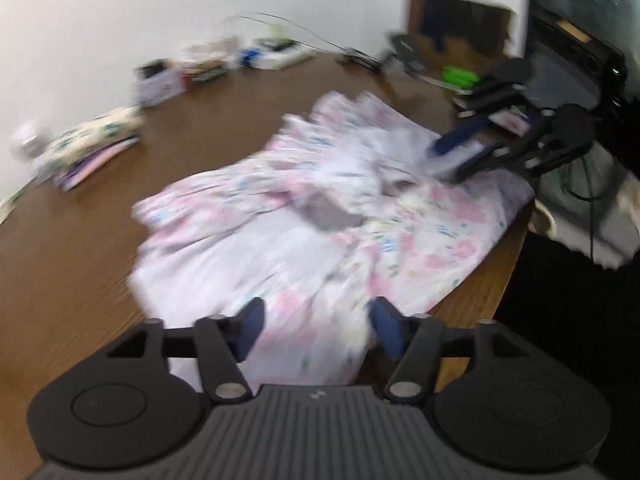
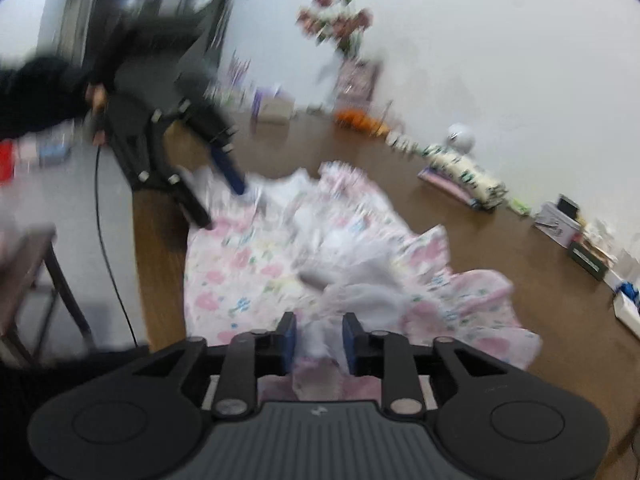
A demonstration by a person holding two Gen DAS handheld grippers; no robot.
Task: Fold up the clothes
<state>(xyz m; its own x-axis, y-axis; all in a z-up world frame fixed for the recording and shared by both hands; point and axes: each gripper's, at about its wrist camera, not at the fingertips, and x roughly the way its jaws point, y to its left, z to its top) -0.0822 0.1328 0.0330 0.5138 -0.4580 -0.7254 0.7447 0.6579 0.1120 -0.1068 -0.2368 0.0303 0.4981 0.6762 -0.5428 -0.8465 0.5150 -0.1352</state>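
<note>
Floral garment (image 1: pixel 320 216) on wooden table (image 1: pixel 80 240), folded clothes stack (image 1: pixel 92 144) well apart

A crumpled white cotton garment with pink floral print (image 1: pixel 320 216) lies spread and rumpled on the brown wooden tabletop, its ruffled hem bunched toward ten o'clock, its flatter part by the table's edge at four o'clock

No legible text, label or number.

The garment (image 1: pixel 320 216) on my counter (image 1: pixel 80 240) is thin, soft floral cloth, crumpled and matt. The counter is smooth brown wood grain. My left gripper (image 1: pixel 318 320) is matt black plastic with blue pads (image 1: pixel 386 326).
</note>
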